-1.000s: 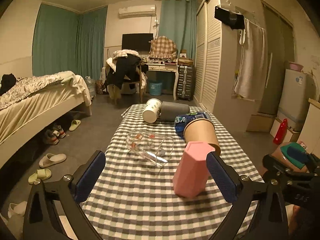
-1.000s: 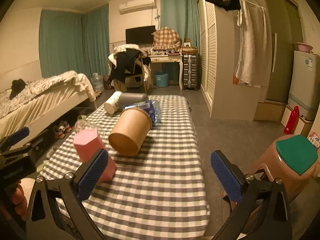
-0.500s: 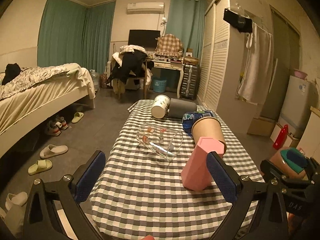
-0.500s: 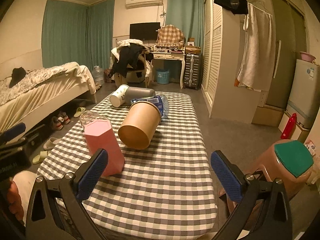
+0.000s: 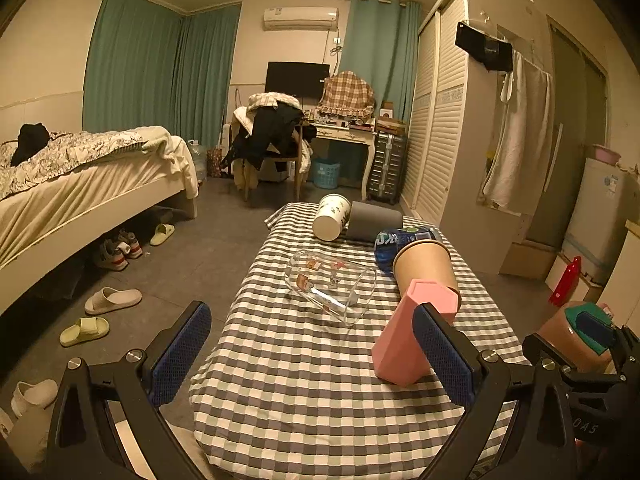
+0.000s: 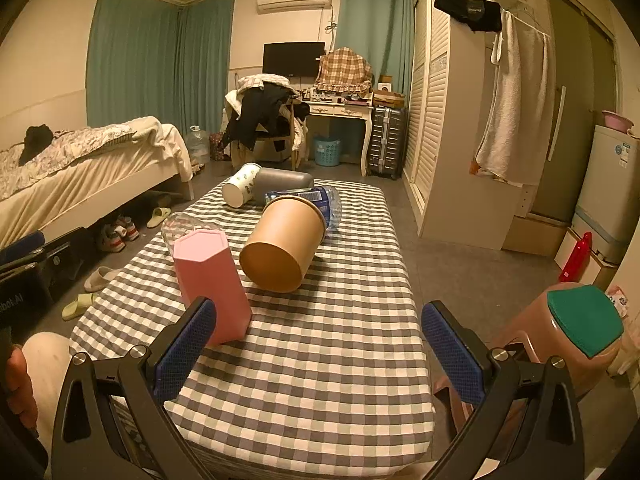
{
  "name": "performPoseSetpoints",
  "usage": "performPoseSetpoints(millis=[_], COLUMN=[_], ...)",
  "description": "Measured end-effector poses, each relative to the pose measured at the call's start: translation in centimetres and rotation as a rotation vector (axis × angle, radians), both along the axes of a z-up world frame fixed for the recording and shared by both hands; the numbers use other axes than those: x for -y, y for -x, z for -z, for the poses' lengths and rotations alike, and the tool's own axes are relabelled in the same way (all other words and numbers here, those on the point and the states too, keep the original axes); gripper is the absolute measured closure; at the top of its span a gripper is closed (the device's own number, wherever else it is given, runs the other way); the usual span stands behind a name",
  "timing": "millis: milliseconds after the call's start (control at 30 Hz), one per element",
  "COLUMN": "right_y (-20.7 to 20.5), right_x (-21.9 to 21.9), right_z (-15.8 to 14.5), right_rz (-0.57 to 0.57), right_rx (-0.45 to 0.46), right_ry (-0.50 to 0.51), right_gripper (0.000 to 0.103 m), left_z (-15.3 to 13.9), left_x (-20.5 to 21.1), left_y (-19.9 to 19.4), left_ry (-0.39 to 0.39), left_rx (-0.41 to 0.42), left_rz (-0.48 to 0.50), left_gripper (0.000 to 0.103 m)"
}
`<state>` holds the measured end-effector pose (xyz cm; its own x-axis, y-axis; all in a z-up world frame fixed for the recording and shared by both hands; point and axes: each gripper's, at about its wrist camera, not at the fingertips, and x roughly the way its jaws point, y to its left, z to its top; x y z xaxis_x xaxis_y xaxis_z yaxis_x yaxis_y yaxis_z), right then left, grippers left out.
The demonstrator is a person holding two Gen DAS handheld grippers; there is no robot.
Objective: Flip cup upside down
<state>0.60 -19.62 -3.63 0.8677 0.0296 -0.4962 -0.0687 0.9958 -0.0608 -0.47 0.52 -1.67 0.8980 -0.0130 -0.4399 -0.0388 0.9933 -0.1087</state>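
Note:
A pink hexagonal cup [image 5: 412, 332] [image 6: 210, 280] stands upside down on the checked table [image 5: 304, 376] [image 6: 320, 360], closed base on top. Behind it a brown paper cup [image 5: 424, 264] [image 6: 284, 248] lies on its side. A clear glass cup [image 5: 332, 286] lies on its side; only its edge shows in the right wrist view [image 6: 176, 222]. A white paper cup [image 5: 331, 216] [image 6: 240, 189] lies at the far end. My left gripper [image 5: 312, 354] is open and empty, back from the table's near edge. My right gripper [image 6: 318, 354] is open and empty over the near edge.
A grey cup [image 5: 376, 222] [image 6: 284, 181] and a blue plastic bottle [image 5: 404, 238] [image 6: 320, 198] lie at the far end. A bed [image 5: 80, 184] stands left, slippers [image 5: 112, 300] on the floor, a stool with a green top [image 6: 576, 328] at the right, a wardrobe [image 5: 452, 120] beyond.
Both grippers have pulled back and up from the table, so the cups look farther away. The pink cup stands where it was, clear of both grippers.

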Motion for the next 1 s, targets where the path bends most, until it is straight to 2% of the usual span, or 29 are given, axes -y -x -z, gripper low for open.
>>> performPoseSetpoints(millis=[1000], right_y=[-0.4], right_x=[-0.34], right_z=[0.54], right_rz=[-0.004], right_rx=[-0.021], right_ry=[0.0], right_gripper=[0.0], left_z=[0.29], left_x=[0.18], left_y=[-0.13], left_ry=[-0.026], left_rx=[-0.006], left_rz=[0.002], left_gripper=[0.0])
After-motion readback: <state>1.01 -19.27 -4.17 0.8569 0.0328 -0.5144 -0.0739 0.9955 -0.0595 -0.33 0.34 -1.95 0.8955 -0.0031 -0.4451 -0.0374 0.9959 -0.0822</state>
